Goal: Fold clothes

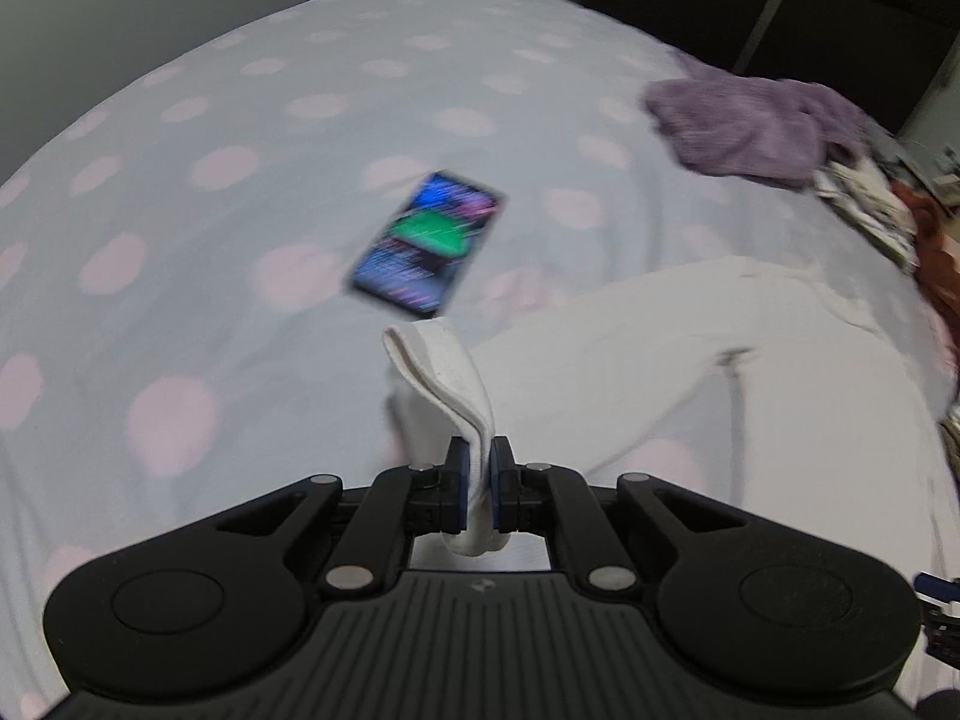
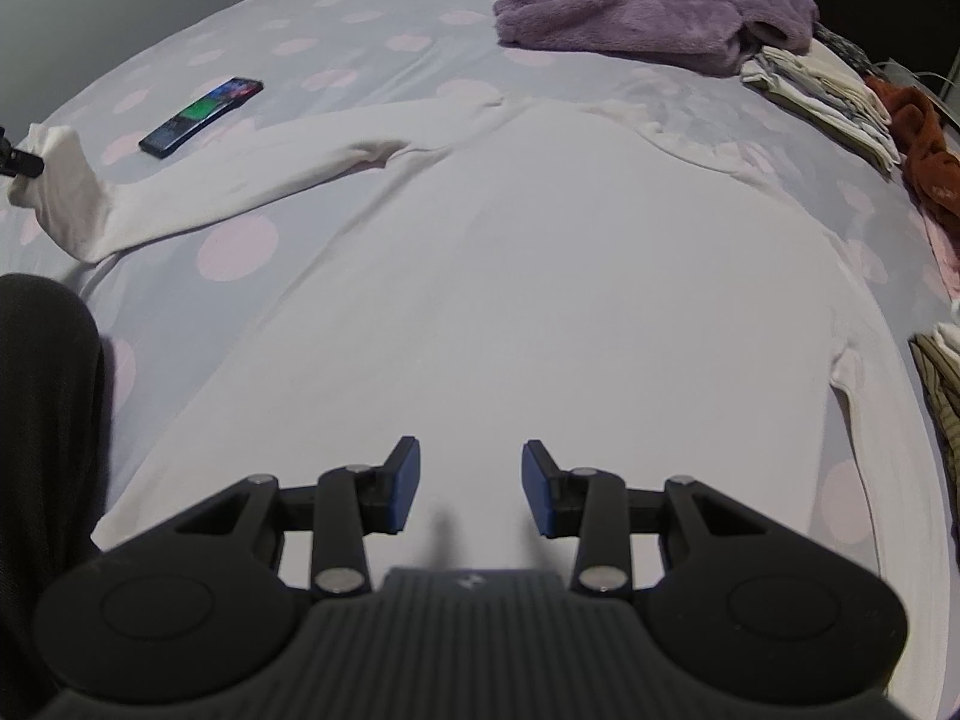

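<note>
Lying flat on the bed (image 2: 372,30), the white long-sleeved top (image 2: 510,300) is the landmark: its body spreads across the near middle of the polka-dot sheet, one sleeve stretched out to the left. The left hand-held gripper (image 1: 478,477) is clamped on that sleeve's cuff (image 1: 444,372), which stands lifted off the sheet. The right hand-held gripper (image 2: 470,489) hovers over the top's lower body, jaws partly apart with nothing between them. Beyond the outstretched sleeve lies a phone (image 2: 201,115) with a lit screen, close to the sleeve but apart from it. Left of the top the sheet is bare. Past its collar sits a purple fleece garment (image 2: 630,18); along its right side run folded clothes (image 2: 822,96) and a rust-coloured garment (image 2: 927,144), crowding that edge.
</note>
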Tool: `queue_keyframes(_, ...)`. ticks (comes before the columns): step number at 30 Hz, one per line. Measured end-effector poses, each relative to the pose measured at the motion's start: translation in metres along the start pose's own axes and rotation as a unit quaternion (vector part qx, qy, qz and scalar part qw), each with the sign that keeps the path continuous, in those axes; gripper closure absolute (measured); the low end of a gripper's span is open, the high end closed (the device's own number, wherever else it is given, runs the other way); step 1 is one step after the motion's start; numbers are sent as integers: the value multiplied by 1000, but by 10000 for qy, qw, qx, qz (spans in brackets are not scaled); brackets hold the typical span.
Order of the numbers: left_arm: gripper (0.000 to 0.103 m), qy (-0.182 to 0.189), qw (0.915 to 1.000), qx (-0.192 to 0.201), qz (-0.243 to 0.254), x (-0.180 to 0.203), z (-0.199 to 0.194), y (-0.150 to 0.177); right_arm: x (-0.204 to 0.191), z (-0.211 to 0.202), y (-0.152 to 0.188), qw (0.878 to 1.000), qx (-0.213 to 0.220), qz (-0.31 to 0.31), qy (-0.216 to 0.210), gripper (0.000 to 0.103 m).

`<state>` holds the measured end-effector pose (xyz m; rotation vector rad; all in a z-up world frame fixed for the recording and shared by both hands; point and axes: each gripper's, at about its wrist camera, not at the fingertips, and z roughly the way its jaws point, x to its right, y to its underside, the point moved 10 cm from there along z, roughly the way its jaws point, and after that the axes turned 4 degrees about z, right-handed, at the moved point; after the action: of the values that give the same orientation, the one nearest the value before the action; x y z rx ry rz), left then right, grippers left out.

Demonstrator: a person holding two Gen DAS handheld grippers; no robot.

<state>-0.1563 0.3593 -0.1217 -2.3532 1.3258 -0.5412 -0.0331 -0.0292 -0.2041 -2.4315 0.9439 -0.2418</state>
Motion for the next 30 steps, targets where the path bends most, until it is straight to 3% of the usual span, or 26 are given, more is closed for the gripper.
queue_keyframes(8,98,696,9929,256,926,131,1,-42,27,-12,15,9991,151,395,46,62)
queue_keyframes(17,98,1274,9653,302,2259,283,5,-50,80,-33,41,9946,277,979,196,62)
queue_keyframes(22,98,1642,9384,106,3039,378,16,-11,109,-43,52,9909,362,1251,331,62)
queue_keyframes(26,98,1848,9101,-337,3693,442,45,50,130,-51,60,9869,412,1495,451,62)
queue_keyframes(30,98,1957,8854,-591,4175,480,60,104,148,-57,71,9837,389,1658,567,62)
